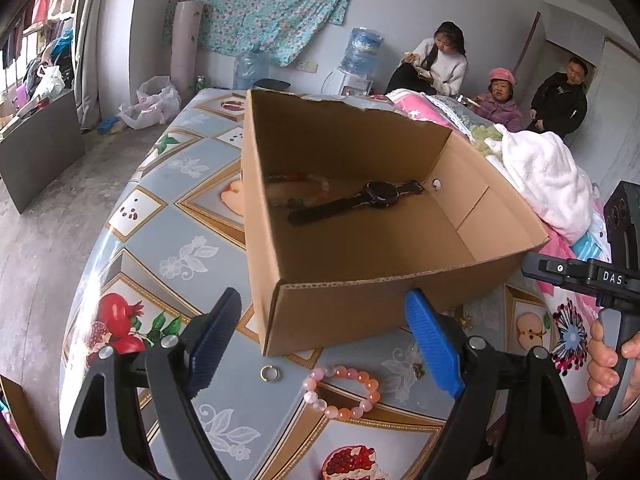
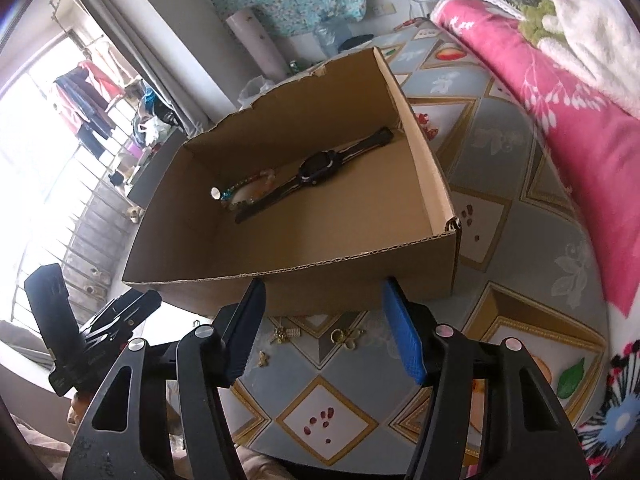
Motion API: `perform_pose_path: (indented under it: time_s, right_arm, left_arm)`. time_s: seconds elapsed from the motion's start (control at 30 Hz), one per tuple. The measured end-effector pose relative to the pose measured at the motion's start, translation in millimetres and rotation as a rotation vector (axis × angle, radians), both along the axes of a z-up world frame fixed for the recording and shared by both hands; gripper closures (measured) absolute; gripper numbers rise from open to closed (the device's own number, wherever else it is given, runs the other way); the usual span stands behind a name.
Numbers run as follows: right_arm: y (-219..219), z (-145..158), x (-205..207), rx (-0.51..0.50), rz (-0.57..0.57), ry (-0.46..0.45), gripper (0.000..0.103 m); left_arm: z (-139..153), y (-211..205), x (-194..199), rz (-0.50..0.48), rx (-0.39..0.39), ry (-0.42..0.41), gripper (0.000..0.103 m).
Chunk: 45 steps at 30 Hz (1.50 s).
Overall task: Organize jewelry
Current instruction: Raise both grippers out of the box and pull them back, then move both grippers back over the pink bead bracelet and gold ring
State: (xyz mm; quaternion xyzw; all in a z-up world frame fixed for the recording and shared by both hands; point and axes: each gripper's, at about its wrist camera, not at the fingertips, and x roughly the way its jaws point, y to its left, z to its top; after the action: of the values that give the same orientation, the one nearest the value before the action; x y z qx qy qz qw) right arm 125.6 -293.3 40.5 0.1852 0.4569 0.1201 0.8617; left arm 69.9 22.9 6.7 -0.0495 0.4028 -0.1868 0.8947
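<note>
"DAS" marks the right gripper (image 1: 608, 278); only the left gripper (image 1: 324, 340), wide and empty, views the bead bracelet (image 1: 342, 392); right jaws part-open, empty.

Open cardboard box (image 1: 360, 292), lid off, torn rim at back, sits on the patterned tabletop. Inside: black wristwatch (image 1: 356, 200) laid flat & diagonal, strap stretched out, w/ a multicolour bead bracelet (image 1: 298, 190) touching it near one box wall. Outside, in front of box: pink/orange bead bracelet (image 1: 344, 394) flat on the top, closed loop; small gold ring (image 1: 270, 373) just beside it, apart, lying flat. Also near box front, in right wrist view: little gold pieces, a bow-shaped one (image 2: 285, 333), a ring w/ ornament (image 2: 346, 336) and a smaller bit (image 2: 262, 359), all loose, apart from each other.
</note>
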Motion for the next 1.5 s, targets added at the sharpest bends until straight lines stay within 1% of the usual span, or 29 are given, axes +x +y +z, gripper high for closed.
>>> perform_pose_path:
  time_s: [0.17, 0.23, 0.3, 0.33, 0.4, 0.47, 0.53, 0.57, 0.67, 0.77, 0.87, 0.97, 1.1, 1.23, 1.27, 1.37, 1.5]
  right_arm:
    - [1, 1, -1, -0.014, -0.001, -0.001, 0.046]
    - [5, 4, -6, -0.065, -0.01, -0.011, 0.044]
    - [8, 7, -11, -0.114, -0.014, -0.022, 0.039]
    - [10, 9, -14, -0.123, -0.012, -0.025, 0.035]
    - [13, 10, -20, -0.143, -0.007, -0.035, 0.032]
    - [17, 13, -26, -0.172, -0.005, -0.046, 0.023]
    - [23, 15, -32, -0.217, 0.004, -0.057, 0.02]
    - [27, 16, -35, -0.239, 0.01, -0.059, 0.016]
    - [42, 16, -45, -0.308, 0.045, -0.076, 0.009]
    - [57, 11, -55, -0.361, 0.081, -0.079, 0.008]
    - [71, -2, -63, -0.394, 0.128, -0.051, 0.008]
    - [83, -20, -71, -0.416, 0.168, 0.0, 0.008]
    - [87, -38, -77, -0.444, 0.181, 0.056, 0.008]
    - [86, -51, -76, -0.464, 0.168, 0.096, 0.008]
    - [85, -53, -76, -0.466, 0.164, 0.105, 0.008]
    - [83, -62, -73, -0.469, 0.158, 0.129, 0.008]
    - [81, -69, -69, -0.476, 0.146, 0.147, 0.008]
  left_arm:
    - [1, -1, -1, 0.003, 0.004, -0.003, 0.021]
    - [2, -1, -3, 0.004, 0.006, -0.008, 0.021]
    - [3, -1, -7, 0.0, 0.01, -0.012, 0.021]
    - [4, 0, -9, -0.001, 0.013, -0.016, 0.021]
    - [6, 1, -14, 0.0, 0.019, -0.025, 0.021]
    - [6, 3, -18, 0.006, 0.027, -0.026, 0.021]
    - [6, 6, -23, 0.019, 0.043, -0.027, 0.02]
    - [5, 9, -27, 0.024, 0.051, -0.026, 0.02]
    - [1, 15, -37, 0.042, 0.083, -0.018, 0.019]
    - [-5, 21, -45, 0.057, 0.109, 0.003, 0.019]
    - [-18, 27, -53, 0.075, 0.148, 0.053, 0.018]
    - [-33, 31, -64, 0.089, 0.189, 0.099, 0.019]
    - [-51, 30, -76, 0.075, 0.222, 0.141, 0.018]
    - [-66, 25, -78, 0.042, 0.25, 0.17, 0.018]
    - [-69, 23, -78, 0.038, 0.264, 0.173, 0.018]
    - [-71, 17, -81, 0.019, 0.32, 0.142, 0.015]
    - [-75, 12, -81, 0.012, 0.329, 0.143, 0.008]
